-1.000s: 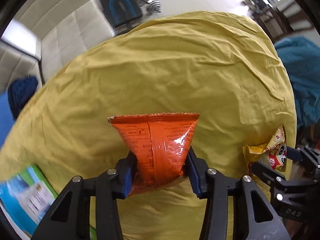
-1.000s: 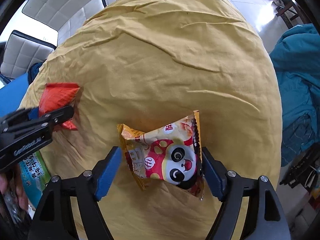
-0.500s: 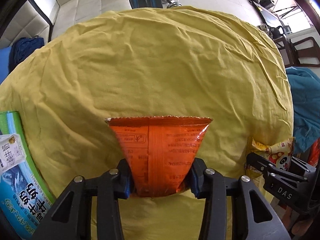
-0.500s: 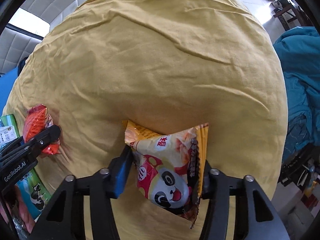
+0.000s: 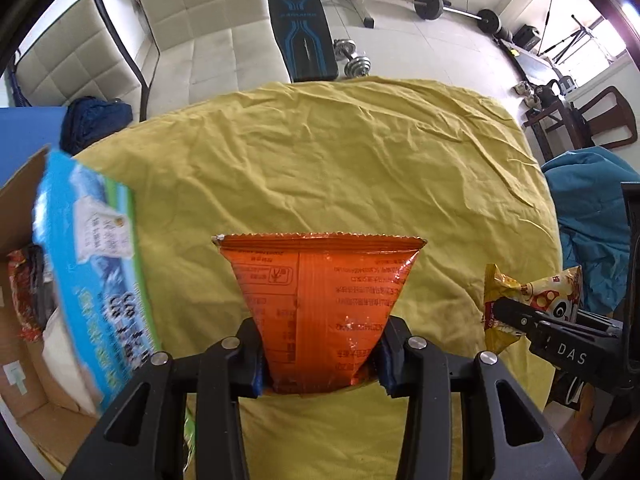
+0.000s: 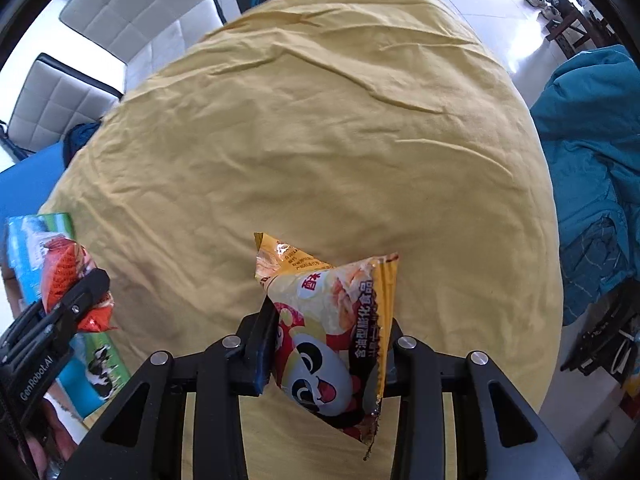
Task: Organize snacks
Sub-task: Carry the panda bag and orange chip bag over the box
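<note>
My left gripper (image 5: pixel 320 356) is shut on an orange snack packet (image 5: pixel 320 300), held upright above the yellow cloth (image 5: pixel 340 168). My right gripper (image 6: pixel 326 354) is shut on a yellow panda-print snack bag (image 6: pixel 332 320), tilted above the same cloth (image 6: pixel 320 140). In the left wrist view the panda bag (image 5: pixel 532 300) and right gripper show at the right edge. In the right wrist view the orange packet (image 6: pixel 64 276) and left gripper (image 6: pixel 60 320) show at the lower left.
A cardboard box (image 5: pixel 24 340) with a blue-green carton flap (image 5: pixel 92 264) holds snacks at the left table edge. White chairs (image 5: pixel 192 20) stand beyond the table, a teal cloth pile (image 6: pixel 592 152) to the right, and weights (image 5: pixel 356 60) lie on the floor.
Both grippers have lifted their packets higher and drawn back toward the near edge. The left gripper has moved closer to the box at the left, whose inside has come into view.
</note>
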The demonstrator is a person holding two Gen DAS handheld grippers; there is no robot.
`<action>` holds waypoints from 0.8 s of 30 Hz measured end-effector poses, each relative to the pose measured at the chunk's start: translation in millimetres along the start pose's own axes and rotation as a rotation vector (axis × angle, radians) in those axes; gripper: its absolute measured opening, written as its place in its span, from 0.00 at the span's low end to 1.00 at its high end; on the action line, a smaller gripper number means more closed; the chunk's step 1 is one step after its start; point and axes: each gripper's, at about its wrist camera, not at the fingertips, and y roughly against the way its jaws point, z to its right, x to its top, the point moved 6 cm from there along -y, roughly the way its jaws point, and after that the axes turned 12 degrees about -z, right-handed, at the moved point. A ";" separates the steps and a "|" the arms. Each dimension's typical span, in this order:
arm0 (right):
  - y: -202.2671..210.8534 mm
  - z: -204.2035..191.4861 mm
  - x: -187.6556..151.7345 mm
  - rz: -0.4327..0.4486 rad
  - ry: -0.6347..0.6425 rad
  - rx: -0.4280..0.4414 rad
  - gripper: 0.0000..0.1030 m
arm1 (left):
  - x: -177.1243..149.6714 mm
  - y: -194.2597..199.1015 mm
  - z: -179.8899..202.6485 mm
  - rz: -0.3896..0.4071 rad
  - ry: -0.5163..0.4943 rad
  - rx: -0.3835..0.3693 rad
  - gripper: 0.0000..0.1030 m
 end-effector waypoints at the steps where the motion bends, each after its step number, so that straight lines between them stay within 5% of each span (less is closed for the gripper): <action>1: 5.5 -6.8 -6.8 0.013 0.005 0.011 0.38 | -8.3 7.2 -4.0 0.011 0.002 0.001 0.37; 15: 70.8 -119.0 -86.7 0.126 0.143 0.100 0.37 | -55.5 85.5 -66.1 0.154 0.043 -0.009 0.37; 24: 82.0 -227.8 -121.9 0.143 0.249 0.157 0.37 | -96.5 123.3 -164.8 0.204 0.143 -0.012 0.37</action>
